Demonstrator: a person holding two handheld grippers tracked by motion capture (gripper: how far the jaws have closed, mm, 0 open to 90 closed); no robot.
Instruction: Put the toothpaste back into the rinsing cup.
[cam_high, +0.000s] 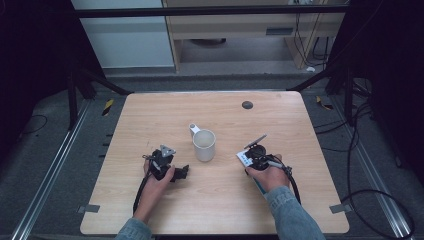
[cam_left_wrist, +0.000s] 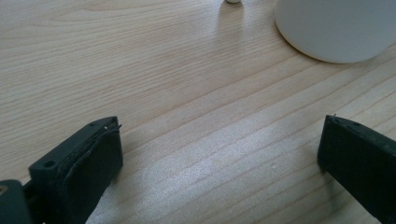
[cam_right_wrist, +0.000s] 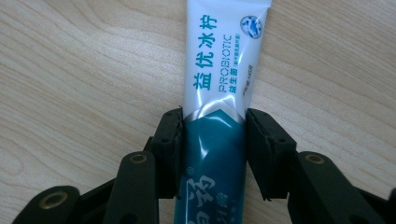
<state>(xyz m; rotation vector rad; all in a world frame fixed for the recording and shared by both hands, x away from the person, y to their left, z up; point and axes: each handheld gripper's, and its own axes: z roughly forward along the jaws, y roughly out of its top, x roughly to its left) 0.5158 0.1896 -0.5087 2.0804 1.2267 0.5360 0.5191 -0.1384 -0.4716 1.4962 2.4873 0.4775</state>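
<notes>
Right hand-held gripper clamped the tube on the surface, seemingly flat; left hand-held gripper sat apart near the mug.

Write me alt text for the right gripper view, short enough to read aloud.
A white and teal toothpaste tube lies on a pale wooden table, with the black tongs of the right gripper closed against its two sides. Teal print on the white end includes the word PROBIOTIC.
</notes>
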